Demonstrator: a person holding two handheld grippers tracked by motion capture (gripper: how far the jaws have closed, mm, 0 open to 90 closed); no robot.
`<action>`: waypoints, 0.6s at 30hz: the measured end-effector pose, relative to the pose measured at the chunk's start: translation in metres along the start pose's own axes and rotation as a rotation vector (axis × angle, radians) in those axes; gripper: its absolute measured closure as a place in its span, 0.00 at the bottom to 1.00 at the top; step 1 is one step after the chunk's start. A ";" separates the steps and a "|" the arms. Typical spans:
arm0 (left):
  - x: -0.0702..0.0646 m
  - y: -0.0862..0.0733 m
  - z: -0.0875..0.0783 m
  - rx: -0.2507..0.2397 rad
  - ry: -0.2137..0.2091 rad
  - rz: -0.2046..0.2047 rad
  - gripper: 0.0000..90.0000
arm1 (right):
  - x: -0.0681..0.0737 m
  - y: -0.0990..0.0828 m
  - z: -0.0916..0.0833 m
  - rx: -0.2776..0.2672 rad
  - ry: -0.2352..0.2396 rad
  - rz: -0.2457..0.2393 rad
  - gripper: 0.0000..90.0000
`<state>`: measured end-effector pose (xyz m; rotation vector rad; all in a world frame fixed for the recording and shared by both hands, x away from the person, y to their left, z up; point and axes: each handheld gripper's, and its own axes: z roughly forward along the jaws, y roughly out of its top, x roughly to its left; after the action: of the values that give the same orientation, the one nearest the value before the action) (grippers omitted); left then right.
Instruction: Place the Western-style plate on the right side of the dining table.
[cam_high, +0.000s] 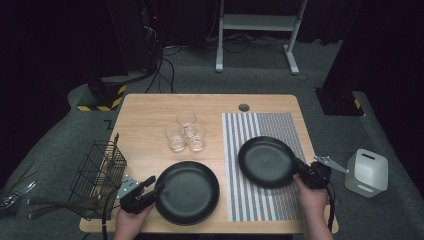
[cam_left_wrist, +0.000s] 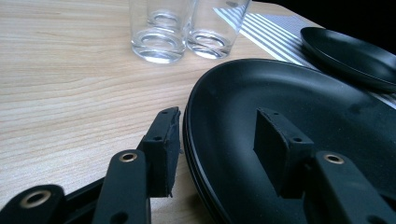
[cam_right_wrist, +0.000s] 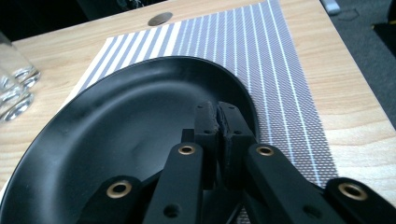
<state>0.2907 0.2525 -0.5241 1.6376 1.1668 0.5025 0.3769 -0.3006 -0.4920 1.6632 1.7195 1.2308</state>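
A black plate (cam_high: 265, 161) is pinched at its near-right rim by the right hand-held gripper (cam_high: 301, 170), whose jaws are pressed together on that rim, as is seen in the right gripper view (cam_right_wrist: 219, 122). This plate is held over the striped grey placemat (cam_high: 240, 130) that lies on the right half of the surface (cam_high: 150, 107), near the mat's right edge; whether the plate's far rim touches the mat cannot be told.

A second black plate (cam_high: 187, 192) lies on the bare wood near the front edge of the surface, just left of the placemat. In the left gripper view it appears to rest on at least one more plate beneath it. The left hand-held gripper (cam_high: 151, 190) is set at its left rim with the jaws spread: one pad (cam_left_wrist: 163, 149) stands outside the rim and the other pad (cam_left_wrist: 275, 144) stands over the plate's inside, neither pressing on the plate.

Three clear drinking glasses (cam_high: 186, 132) are grouped toward the middle of the surface, beyond the near plate and just left of the placemat. A black wire basket (cam_high: 97, 177) is found at the front-left corner of the surface.
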 end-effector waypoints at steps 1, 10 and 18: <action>0.000 0.000 0.000 0.000 0.000 0.002 0.56 | 0.002 -0.001 0.000 -0.002 -0.001 -0.008 0.96; -0.001 0.000 -0.001 -0.007 0.017 -0.001 0.58 | 0.033 -0.010 -0.004 -0.013 0.005 -0.100 0.91; -0.002 0.000 -0.001 -0.004 0.036 0.000 0.57 | 0.065 -0.025 0.003 0.009 0.022 -0.176 0.87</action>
<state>0.2892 0.2515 -0.5234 1.6310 1.1913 0.5365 0.3542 -0.2347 -0.4974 1.4722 1.8432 1.1646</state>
